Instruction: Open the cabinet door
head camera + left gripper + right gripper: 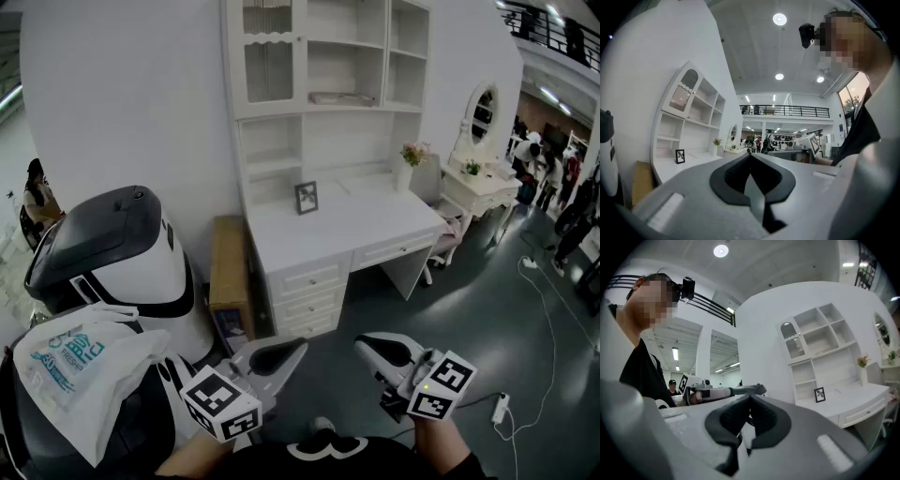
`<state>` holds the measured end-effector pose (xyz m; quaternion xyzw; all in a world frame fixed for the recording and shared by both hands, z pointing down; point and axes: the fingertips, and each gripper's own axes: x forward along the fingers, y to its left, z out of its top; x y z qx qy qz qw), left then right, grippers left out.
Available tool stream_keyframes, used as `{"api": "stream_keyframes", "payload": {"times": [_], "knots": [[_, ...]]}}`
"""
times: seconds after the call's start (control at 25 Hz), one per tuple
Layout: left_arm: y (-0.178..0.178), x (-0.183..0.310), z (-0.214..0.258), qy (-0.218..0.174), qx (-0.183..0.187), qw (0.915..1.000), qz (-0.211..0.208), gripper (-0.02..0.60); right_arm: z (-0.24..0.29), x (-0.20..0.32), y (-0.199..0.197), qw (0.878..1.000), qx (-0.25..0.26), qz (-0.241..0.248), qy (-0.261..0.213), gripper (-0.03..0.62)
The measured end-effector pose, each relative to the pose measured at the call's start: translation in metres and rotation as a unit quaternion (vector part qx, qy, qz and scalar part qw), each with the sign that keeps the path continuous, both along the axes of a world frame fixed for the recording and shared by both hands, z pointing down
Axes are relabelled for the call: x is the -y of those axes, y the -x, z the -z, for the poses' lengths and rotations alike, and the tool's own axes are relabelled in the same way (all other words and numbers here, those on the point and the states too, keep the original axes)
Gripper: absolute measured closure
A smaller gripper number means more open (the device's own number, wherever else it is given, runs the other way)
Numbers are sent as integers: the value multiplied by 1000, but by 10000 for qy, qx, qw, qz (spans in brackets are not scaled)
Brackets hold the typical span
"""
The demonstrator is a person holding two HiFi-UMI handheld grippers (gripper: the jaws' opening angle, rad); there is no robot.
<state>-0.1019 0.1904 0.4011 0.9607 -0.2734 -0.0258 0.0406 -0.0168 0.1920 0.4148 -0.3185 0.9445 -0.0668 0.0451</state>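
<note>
Left gripper [289,351] is seen at lower centre of the head view, jaws closed fully together, nothing held. Right gripper [370,349] is seen just beside it, jaws likewise pressed together and empty. Both are kept well apart from the white desk unit [347,230]. The glass-fronted cabinet door [268,56] is found at the unit's upper left, top of frame, apparently closed.

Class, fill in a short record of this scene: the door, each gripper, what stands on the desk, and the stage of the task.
Cabinet door: top left of the shelf unit, closed
Left gripper: shut, empty, well short of the door
Right gripper: shut, empty, beside the left
On the desk: picture frame, vase of flowers
Task stage: door not yet touched
</note>
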Motion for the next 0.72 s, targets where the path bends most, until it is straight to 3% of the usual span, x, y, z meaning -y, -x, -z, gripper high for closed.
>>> {"api": "stream_keyframes", "payload": {"times": [0.4, 0.72], "knots": [[6, -3, 6, -65, -24, 10000, -1, 575, 6, -6, 0, 9999, -20, -100, -77, 594], [6, 25, 6, -161, -55, 9999, 19, 575, 1, 25, -8, 9996, -36, -267, 22, 594]]}}
